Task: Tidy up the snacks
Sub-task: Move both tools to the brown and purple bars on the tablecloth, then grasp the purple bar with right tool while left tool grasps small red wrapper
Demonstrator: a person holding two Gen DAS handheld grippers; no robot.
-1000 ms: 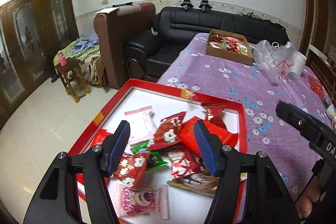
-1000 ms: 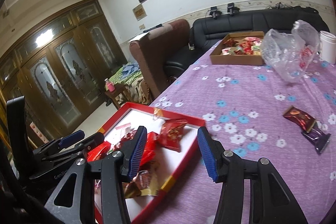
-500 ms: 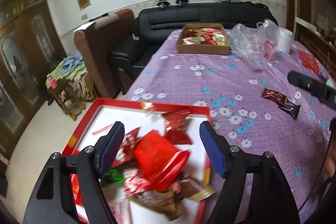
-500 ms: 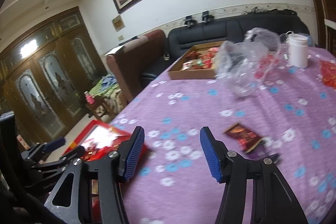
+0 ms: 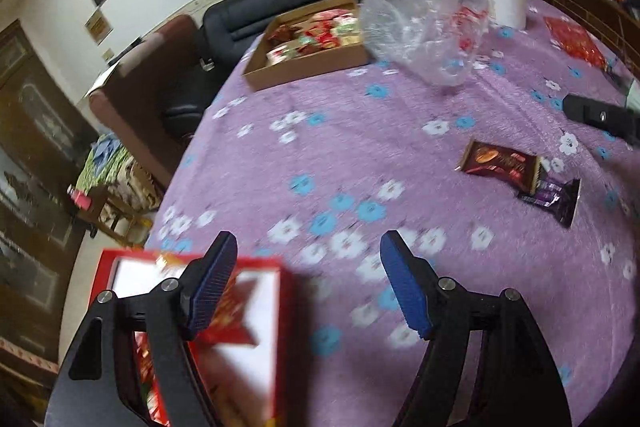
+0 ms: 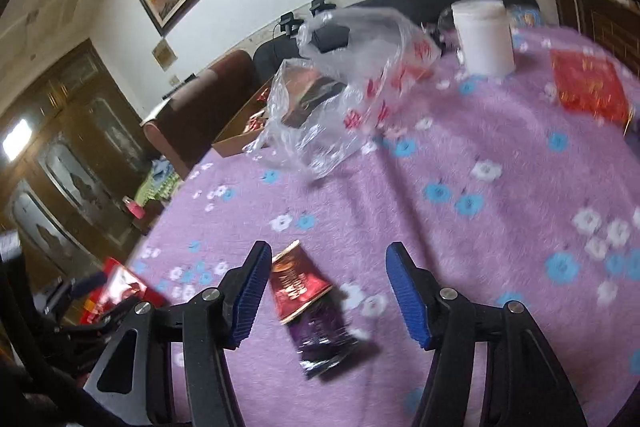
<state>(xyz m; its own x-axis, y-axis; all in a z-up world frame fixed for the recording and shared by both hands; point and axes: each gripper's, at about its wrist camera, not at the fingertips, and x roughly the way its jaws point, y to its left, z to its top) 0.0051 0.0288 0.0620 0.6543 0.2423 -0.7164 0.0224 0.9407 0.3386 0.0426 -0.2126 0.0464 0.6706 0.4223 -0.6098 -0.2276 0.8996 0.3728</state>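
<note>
A dark red snack packet (image 5: 498, 163) and a purple snack packet (image 5: 554, 197) lie side by side on the purple flowered tablecloth (image 5: 340, 147). In the right wrist view my right gripper (image 6: 324, 293) is open and empty, hovering over the red packet (image 6: 298, 281) and the purple packet (image 6: 324, 335), which lie between its blue fingers. My left gripper (image 5: 306, 285) is open and empty above the cloth. The red tray (image 5: 192, 307) of snacks sits under its left finger at the table's near edge.
A cardboard box (image 5: 308, 43) of snacks stands at the far side, beside a crumpled clear plastic bag (image 5: 428, 27) and a white jar (image 5: 508, 3). A flat red packet (image 5: 574, 41) lies at the far right. A sofa and armchair stand beyond the table.
Both grippers have swung right, away from the red tray. The right gripper has closed in over the two loose packets. Both stay open.
</note>
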